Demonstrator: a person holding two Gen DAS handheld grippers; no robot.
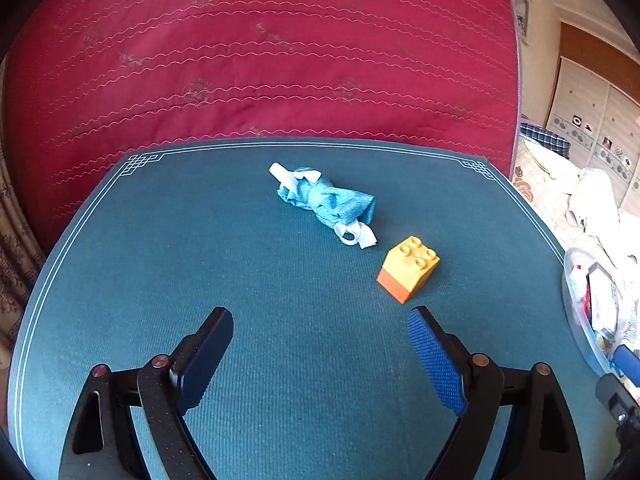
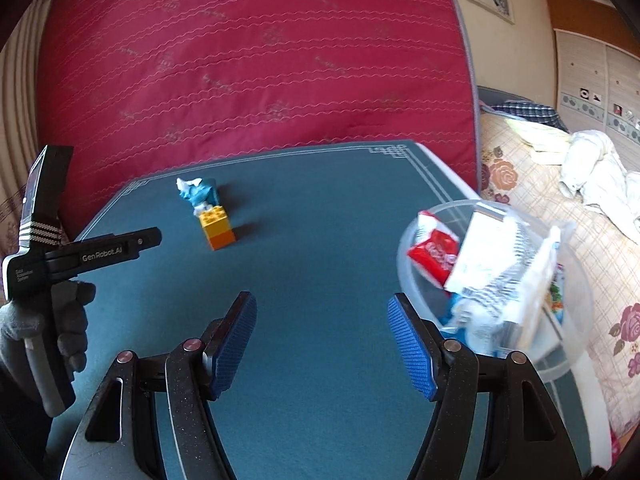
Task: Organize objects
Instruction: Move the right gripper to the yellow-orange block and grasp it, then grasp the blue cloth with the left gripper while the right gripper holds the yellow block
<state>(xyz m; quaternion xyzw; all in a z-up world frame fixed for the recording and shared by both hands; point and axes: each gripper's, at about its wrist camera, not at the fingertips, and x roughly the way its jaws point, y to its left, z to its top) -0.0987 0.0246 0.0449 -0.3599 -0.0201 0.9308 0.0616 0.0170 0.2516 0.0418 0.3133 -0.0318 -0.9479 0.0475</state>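
Observation:
A yellow-and-orange toy brick (image 1: 408, 268) stands on the teal table mat (image 1: 280, 340), also in the right wrist view (image 2: 217, 227). A crumpled blue-and-white cloth bundle (image 1: 328, 204) lies just behind it (image 2: 198, 192). My left gripper (image 1: 320, 340) is open and empty, above the mat, nearer than both objects. My right gripper (image 2: 322, 320) is open and empty, beside a clear plastic bowl (image 2: 576, 280) holding packets and papers. The left gripper's body (image 2: 100, 256) shows at the left in the right wrist view, held by a gloved hand.
A large red quilted mattress (image 1: 260, 52) stands upright behind the table. The clear bowl sits at the table's right edge (image 1: 576, 320). A bed with a floral cover and white clothes (image 2: 580, 184) lies to the right, with wardrobe doors beyond.

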